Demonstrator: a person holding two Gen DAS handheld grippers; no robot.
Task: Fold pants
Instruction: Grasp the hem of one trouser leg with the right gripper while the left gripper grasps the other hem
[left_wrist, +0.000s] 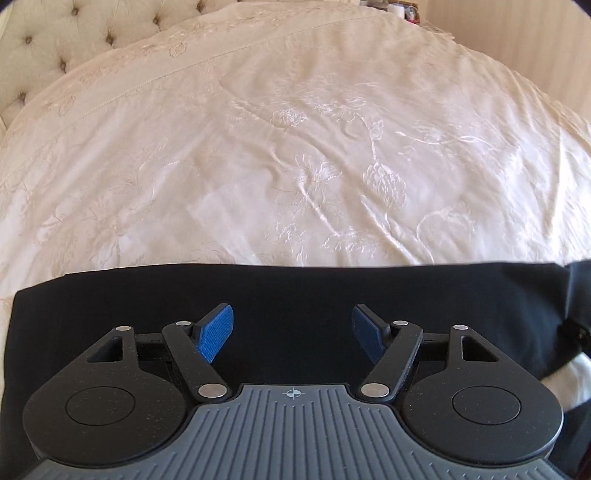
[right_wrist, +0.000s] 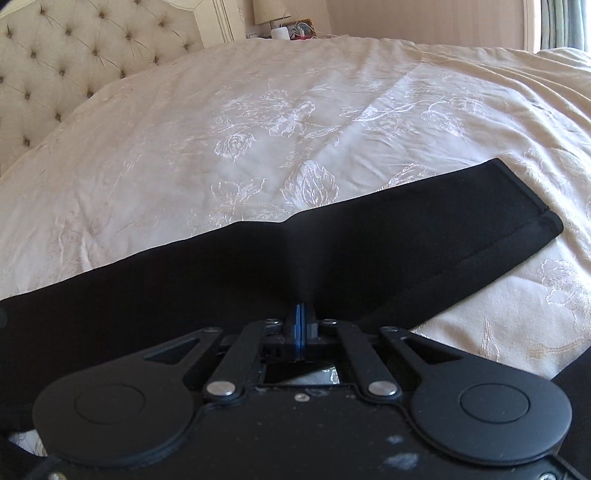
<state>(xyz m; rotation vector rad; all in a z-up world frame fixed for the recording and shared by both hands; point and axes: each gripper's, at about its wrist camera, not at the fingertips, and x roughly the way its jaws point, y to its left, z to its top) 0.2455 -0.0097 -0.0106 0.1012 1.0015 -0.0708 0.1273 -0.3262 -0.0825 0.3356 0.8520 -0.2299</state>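
The black pants lie across a bed covered with a cream bedspread embroidered with pale flowers. In the left wrist view they form a dark band along the lower part of the frame, with a straight far edge running from left to right just below the middle, and the bedspread fills everything above it. The left gripper hangs over this dark cloth at lower centre; its jaws stand well apart, the two blue pads angled outward, and nothing sits between them but the flat fabric below. Whether the pads touch the cloth cannot be told. At the right edge of that frame the pants bunch slightly and a bit of white bedspread shows beneath them.

In the right wrist view the pants stretch from the lower left up toward the right, ending in a hemmed leg end at the right middle of the frame. The right gripper sits at lower centre with its jaws pressed together on a ridge of the black fabric: the cloth rises into a narrow pinched fold straight above the blue pads, which meet with only a thin line between them.

A tufted, buttoned headboard occupies the upper left of both views. At the top centre of the right wrist view stands a nightstand with a lamp base and small items, too small to identify
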